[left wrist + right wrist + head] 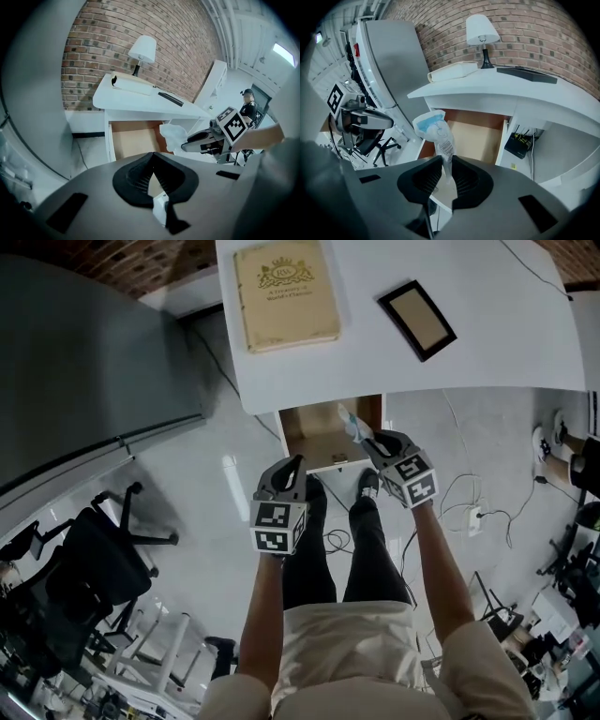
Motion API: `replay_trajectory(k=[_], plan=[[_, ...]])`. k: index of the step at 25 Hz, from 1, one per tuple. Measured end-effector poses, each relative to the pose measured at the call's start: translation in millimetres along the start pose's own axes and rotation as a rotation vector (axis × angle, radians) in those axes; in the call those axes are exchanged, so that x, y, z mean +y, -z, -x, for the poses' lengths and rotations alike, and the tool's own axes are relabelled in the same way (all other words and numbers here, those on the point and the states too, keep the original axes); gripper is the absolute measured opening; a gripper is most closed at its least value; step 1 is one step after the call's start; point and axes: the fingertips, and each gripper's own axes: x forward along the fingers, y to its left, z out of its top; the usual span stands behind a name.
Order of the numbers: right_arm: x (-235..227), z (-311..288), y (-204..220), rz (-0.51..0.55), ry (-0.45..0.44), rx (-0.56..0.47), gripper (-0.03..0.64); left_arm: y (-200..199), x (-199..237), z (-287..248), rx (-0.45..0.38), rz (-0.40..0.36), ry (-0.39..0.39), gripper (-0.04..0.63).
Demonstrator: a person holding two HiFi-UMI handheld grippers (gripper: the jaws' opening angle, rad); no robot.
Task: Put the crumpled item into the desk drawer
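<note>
The drawer (314, 439) stands pulled out from under the tabletop (375, 357), its brown floor bare. The right gripper (372, 440) hangs over the drawer's right side with its jaws clamped on the lower end of the crumpled item (351, 422), a scrunched white-and-blue plastic wrapper that sticks out ahead of the jaws. In the right gripper view the wrapper (433, 130) rises from between the 2 jaws, with the drawer (476, 136) beyond it. It appears to be above the drawer and not yet inside its walls.

The left gripper (294, 465) sits just outside the drawer's front left corner. Its jaws are closed on each other with nothing between them.

The step in hand looks to be the drop. To do it well, bring the right gripper toward the middle of the drawer and low enough that the wrapper is below the drawer's rim before letting go. It is light film, likely to drift or cling to 1 jaw, so open the jaws wide and lift straight up. Keep the wrapper off the drawer's right wall, which it is closest to. The left gripper should stay outside the drawer's front, clear of the drop. The book (286, 294) and the frame (417, 320), on the tabletop beyond the drawer, play no part.
</note>
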Motion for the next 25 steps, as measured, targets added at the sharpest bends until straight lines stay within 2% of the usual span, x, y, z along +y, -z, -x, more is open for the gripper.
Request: replay_trajectory(k=[9, 19, 22, 25], plan=[[-31.1, -60.2, 23.0, 0.054, 0.058, 0.054, 0.091, 26.8, 21.6, -34.9, 0.036, 0.009, 0.002, 0.017], [-11.7, -116.5, 48.7, 0.293, -0.098, 0.174, 0.092, 55.7, 21.6, -86.2, 0.040, -0.002, 0.045, 0.017], [-7.2, -125.3, 54.1, 0.321, -0.130, 0.198, 0.095, 66.2, 22.3, -91.9, 0.046, 0.010, 0.040, 0.017], [-9.0, -129.3, 52.2, 0.327, -0.120, 0.206, 0.105, 70.0, 19.4, -93.2, 0.048, -0.004, 0.045, 0.017]])
